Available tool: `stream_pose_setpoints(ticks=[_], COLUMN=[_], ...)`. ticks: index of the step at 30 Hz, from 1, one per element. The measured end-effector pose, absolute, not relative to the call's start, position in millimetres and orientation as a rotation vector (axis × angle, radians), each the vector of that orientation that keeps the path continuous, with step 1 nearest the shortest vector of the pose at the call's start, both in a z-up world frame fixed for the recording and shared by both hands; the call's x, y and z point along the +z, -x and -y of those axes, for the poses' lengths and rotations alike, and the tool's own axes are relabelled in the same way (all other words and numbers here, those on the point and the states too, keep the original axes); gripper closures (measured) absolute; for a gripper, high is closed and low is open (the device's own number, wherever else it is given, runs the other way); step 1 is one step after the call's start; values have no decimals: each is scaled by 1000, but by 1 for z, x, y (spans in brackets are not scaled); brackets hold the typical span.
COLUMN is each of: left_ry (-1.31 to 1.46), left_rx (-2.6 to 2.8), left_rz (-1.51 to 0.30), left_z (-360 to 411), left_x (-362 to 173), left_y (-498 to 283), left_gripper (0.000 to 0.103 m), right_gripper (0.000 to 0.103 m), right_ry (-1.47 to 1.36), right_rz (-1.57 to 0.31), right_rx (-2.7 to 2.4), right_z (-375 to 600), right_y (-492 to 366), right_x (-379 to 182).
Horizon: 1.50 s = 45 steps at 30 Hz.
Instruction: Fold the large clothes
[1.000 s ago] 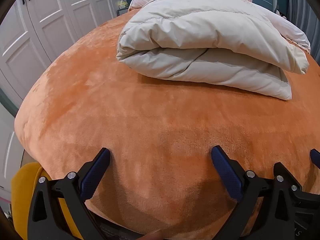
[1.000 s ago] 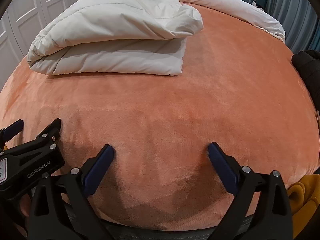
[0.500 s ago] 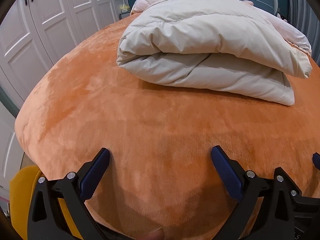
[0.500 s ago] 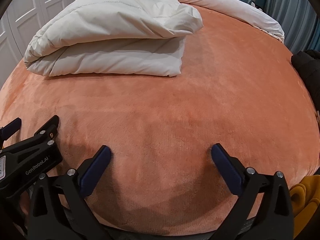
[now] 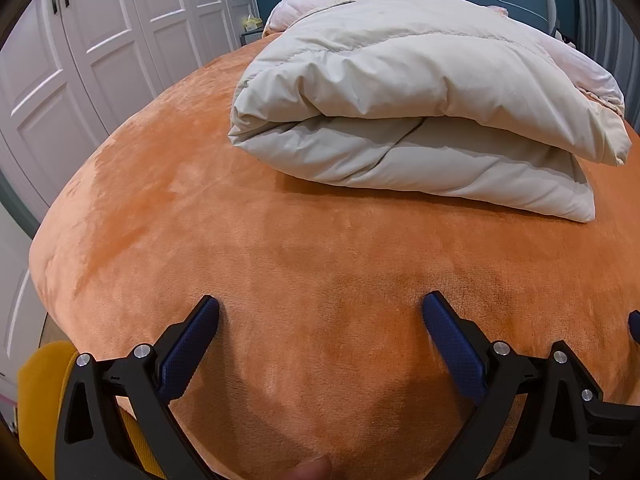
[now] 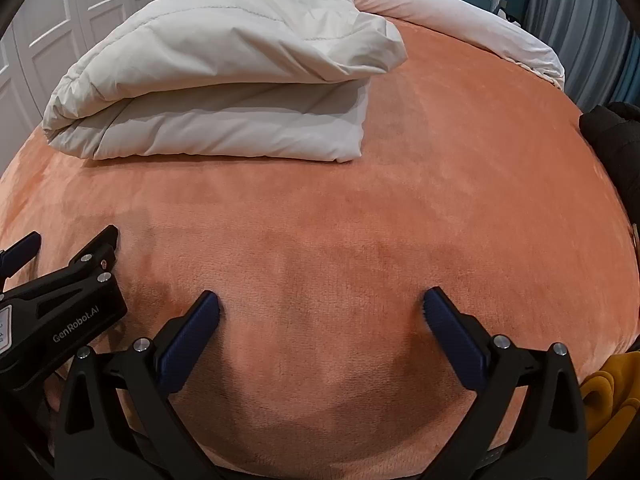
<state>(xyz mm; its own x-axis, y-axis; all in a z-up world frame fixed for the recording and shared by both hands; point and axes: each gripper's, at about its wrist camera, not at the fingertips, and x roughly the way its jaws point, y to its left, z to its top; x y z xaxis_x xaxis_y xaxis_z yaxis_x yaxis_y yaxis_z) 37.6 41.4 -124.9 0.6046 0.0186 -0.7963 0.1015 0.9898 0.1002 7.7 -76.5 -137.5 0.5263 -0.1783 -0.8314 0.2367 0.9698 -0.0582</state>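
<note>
Nearest to me, my left hand-held gripper [image 5: 320, 314] hangs over the near edge of the bed with its blue-padded fingers [image 5: 188, 346] spread wide and nothing between them. My right hand-held gripper [image 6: 321, 312] sits just beside it to the right, equally spread and empty, its fingers [image 6: 456, 340] above bare fabric; in the right wrist view the black body of the left one shows at the near left.

Below both lies the orange plush blanket covering the bed [image 5: 320, 264], smooth across the near half. A mustard-yellow cloth [image 6: 608, 392] peeks out at the near right corner, off the bed's edge, and a similar yellow patch shows at the near left in the left wrist view.

Farther on, well apart from both grippers, the cream-white puffy padded garment [image 5: 420, 112] rests on the blanket, folded over itself into a thick bundle, toward the far left of the bed in the right wrist view [image 6: 224, 80]. A black fuzzy item [image 6: 616, 140] lies at the right edge. Behind the garment, pale pinkish-white bedding [image 6: 460, 20] stretches along the far side. White panelled wardrobe doors [image 5: 120, 32] stand on the left.
</note>
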Motion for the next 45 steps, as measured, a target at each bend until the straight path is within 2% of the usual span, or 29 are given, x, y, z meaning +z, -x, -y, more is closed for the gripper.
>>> stream_pose_setpoints(ticks=[22,33,45], left_ry=[-133,-158,-147], left_rx=[-47,-43,-39], left_rz=[-919,-922,-927], left_z=[-40,-34,-38], left_x=[-124,-101,-90], left_y=[-36,-43,-50], left_gripper=[5,5,6], right_gripper=[5,7,7], right_ry=[-52,-86,-99], right_rz=[-996,-973,-972], right_rx=[-247,-278,-278], right_z=[77,85,85], right_y=[-9,-20,-27], right_x=[-135,-106,-99])
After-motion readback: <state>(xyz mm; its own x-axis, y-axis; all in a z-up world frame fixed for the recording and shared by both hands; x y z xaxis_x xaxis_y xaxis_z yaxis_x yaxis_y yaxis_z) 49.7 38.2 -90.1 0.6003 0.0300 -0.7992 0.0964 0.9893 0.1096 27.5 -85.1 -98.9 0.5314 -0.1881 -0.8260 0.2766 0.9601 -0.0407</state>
